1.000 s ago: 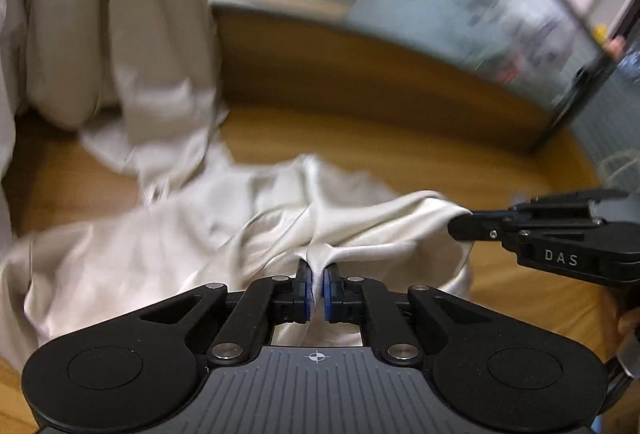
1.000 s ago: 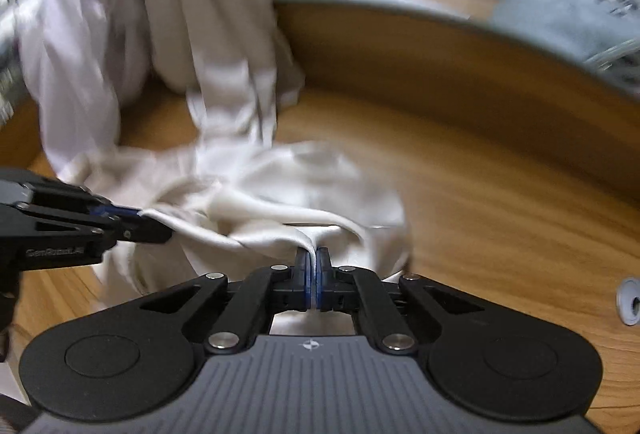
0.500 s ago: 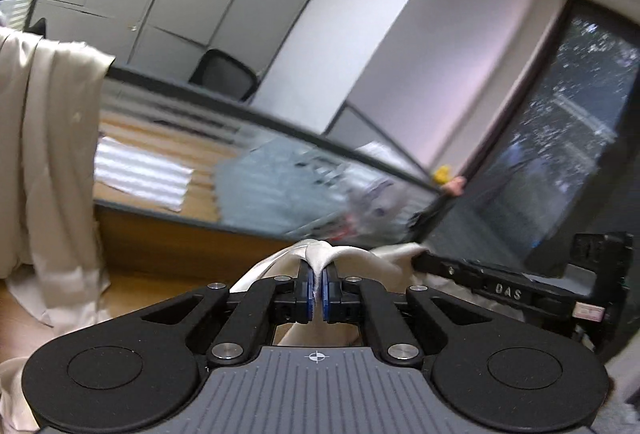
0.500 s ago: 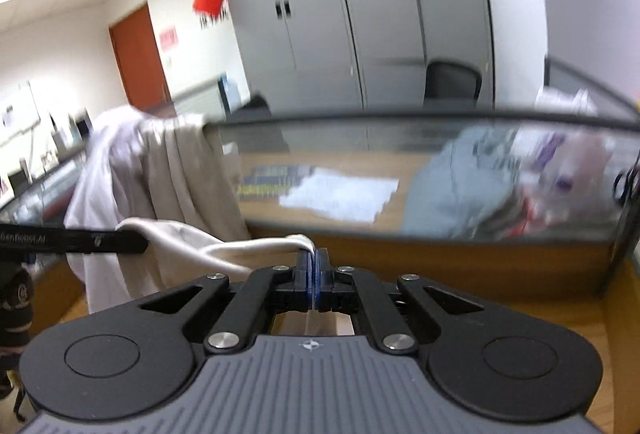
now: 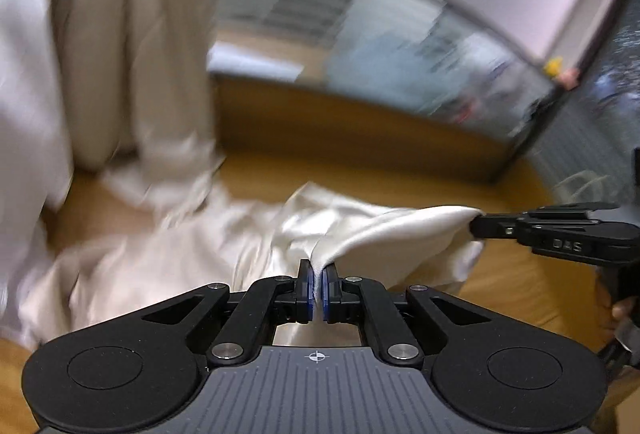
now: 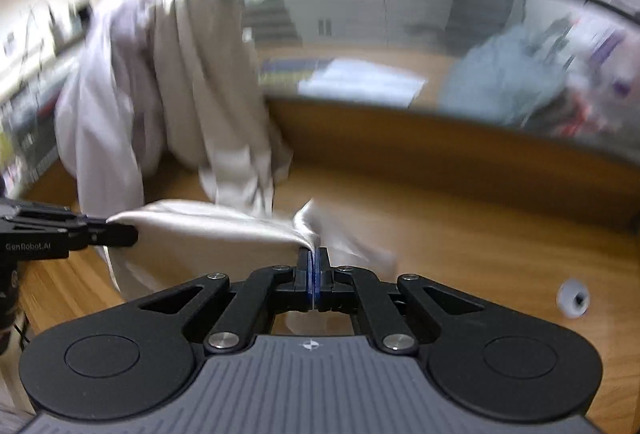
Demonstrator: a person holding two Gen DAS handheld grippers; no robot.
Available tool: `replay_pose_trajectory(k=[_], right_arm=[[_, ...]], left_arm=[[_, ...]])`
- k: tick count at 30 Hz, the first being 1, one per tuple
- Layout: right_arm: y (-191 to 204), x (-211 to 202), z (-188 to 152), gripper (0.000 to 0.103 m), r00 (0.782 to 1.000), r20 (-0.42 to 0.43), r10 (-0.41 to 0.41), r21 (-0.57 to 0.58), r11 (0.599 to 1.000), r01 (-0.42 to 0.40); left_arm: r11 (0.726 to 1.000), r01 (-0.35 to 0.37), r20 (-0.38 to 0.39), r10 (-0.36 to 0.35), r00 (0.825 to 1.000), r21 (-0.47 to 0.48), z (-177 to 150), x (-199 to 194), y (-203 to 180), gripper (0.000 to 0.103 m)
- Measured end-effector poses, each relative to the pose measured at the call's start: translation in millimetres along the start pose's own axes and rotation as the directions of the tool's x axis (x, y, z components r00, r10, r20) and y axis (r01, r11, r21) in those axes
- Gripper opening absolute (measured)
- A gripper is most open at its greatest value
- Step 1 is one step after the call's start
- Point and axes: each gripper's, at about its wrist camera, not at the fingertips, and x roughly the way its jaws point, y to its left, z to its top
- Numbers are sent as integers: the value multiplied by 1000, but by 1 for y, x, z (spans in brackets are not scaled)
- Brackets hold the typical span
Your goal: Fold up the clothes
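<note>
Pinching a bunched edge of the pale cloth point(image 5: 360, 234) at bottom centre of its own view, the left gripper point(image 5: 316, 288) is clenched on the fabric. The right gripper point(image 6: 313, 274) grips another point of the same edge, and each shows at the side of the other's frame. Between them the edge hangs as a short taut span above the wooden table point(image 6: 480, 234). The rest of the cloth trails down and left onto the table, probably rumpled, though blur hides the detail.

Slipping is the main risk: the fabric looks smooth and each grip is thin, so a sharp pull apart could tug a corner free. The trailing part could also drag and fold crookedly.

More pale garments point(image 5: 120, 54) hang at upper left, close to the trailing cloth, so a swing leftward could snag them. A raised partition point(image 6: 460, 138) bounds the table's far side. Bare wood lies at right of frame, with a small white knob point(image 6: 573, 298) at lower right.
</note>
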Motion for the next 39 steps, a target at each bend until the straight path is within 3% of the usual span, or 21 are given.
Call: replay_pose_trajectory(k=[4,11,13,14,18,20,24,33,39], right_arm=[[19,41,-17,1,998,-59,-25,-44,999,23],[40,88,-8,1,996,-57,-68,-174,983,57],[44,99,-1,2,996,-57,-73,-204,977,60],[45,103,1,2,995,-57,-80,-219,974,65],[44,101,9,18,995,-46,-84,-245,967,70],[41,95,11,24,996,-48,-71,-237,970,58],[37,78,4,24,997,-61,-54,-219,975,40],[23,61,-25,25,994,-92,-63,-98,994,54],[14,48,-42,26,992,-103,-68,-28,997,65]], left_arm=[[998,-55,-51,55,997,-4,-22,19,16,6],[994,-103,-51,104,993,28,-36,30,25,8],[992,-120,-36,122,992,48,-36,30,24,14],[989,-130,-24,132,991,63,-36,29,23,24],[978,-131,44,125,991,165,-32,23,10,36],[971,-111,62,100,993,212,-32,21,5,43],[947,-49,47,35,998,319,-35,27,-9,43],[860,70,-88,-29,996,506,-54,73,-51,43],[858,66,-118,-6,993,509,-58,93,-59,44]])
